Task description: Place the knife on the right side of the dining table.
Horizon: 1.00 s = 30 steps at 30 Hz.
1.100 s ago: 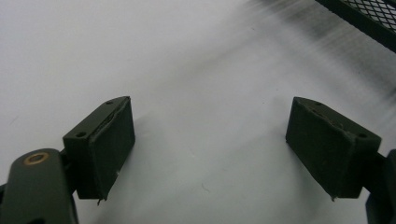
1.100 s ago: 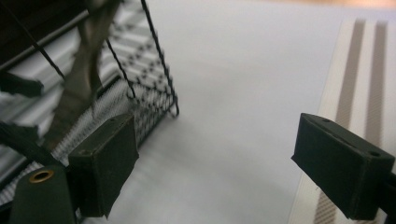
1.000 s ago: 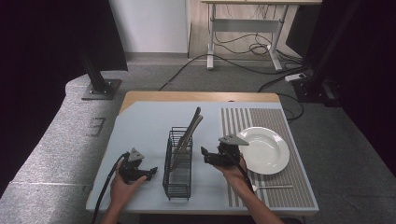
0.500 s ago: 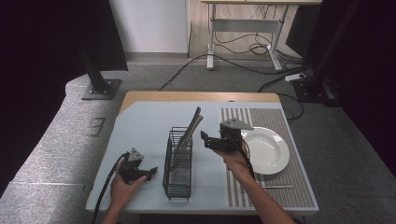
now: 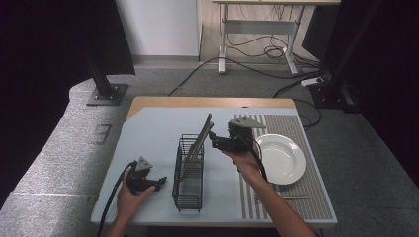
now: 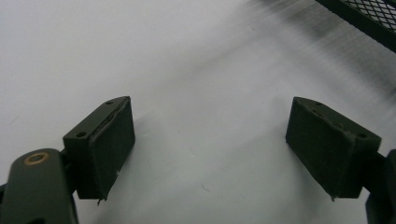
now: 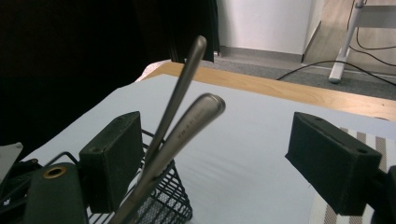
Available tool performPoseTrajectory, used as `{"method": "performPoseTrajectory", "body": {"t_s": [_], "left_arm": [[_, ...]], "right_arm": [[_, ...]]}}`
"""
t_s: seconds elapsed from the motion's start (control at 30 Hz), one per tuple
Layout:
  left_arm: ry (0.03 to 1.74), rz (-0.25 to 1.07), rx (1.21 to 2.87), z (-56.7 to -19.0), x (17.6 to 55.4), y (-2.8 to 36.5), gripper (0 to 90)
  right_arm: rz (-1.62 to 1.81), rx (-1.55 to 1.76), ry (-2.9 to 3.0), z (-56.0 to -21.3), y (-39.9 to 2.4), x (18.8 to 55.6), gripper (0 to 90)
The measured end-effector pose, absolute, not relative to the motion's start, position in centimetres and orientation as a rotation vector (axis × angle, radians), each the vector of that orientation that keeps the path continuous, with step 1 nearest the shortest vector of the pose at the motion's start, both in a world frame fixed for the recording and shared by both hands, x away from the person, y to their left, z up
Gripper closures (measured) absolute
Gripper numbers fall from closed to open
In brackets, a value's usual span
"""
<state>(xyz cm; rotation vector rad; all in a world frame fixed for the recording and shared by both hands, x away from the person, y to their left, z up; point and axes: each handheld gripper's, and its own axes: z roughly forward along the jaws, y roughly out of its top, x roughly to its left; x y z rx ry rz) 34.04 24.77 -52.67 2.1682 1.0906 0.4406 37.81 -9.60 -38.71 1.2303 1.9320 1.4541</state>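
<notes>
**At the rack: two pieces stowed, one left on the mat**

On the table (image 5: pixel 148 128), the largest thing in play was the wire rack (image 5: pixel 189 173), standing upright near the middle, between the two hands. Right of it lay the striped mat (image 5: pixel 316 185), carrying a white plate (image 5: pixel 281 159) and, near its front edge, one thin utensil (image 5: pixel 291 197) lying flat and well apart from the plate. Two long metal handles (image 5: pixel 202 136) already stood in the rack, leaning up and away toward the far side; in the right gripper view they crossed close together above the rack's rim.

As a judgement, the job of moving cutlery from mat to rack looked mostly done: two pieces were in, and the one on the mat was yet to be fetched. What kind of utensils they were could not be told.

The right gripper (image 5: pixel 217 141) hung in the air just right of the handle tops, its jaws spread wide and holding nothing; in its own view the nearer handle (image 7: pixel 187 128) stood just beside the left jaw, though whether it touched was unclear. The left gripper (image 5: pixel 160 181) rested low over the table left of the rack, jaws likewise wide apart and empty, with bare tabletop between them.

Against the frame a second before, the right gripper had climbed and moved away from the person, from beside the rack's middle up to the handle tops. The left gripper, rack, plate and loose utensil had kept their places.
</notes>
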Motion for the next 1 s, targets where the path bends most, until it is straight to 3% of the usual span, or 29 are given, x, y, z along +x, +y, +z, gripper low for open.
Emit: {"method": "performPoseTrajectory", "body": {"t_s": [0.53,0.77,1.0], "left_arm": [[1.09,0.44,2.168,-52.7,34.0,24.8,15.0],[1.091,0.439,2.169,-52.7,34.1,24.8,15.0],[1.091,0.439,2.17,-52.7,34.1,24.8,15.0]], "right_arm": [[1.427,1.193,1.955,-38.0,-7.4,40.4,21.6],[1.428,1.154,1.963,-37.5,-6.2,42.0,29.9],[1.451,1.107,1.997,-37.7,-5.5,42.3,46.2]]}}
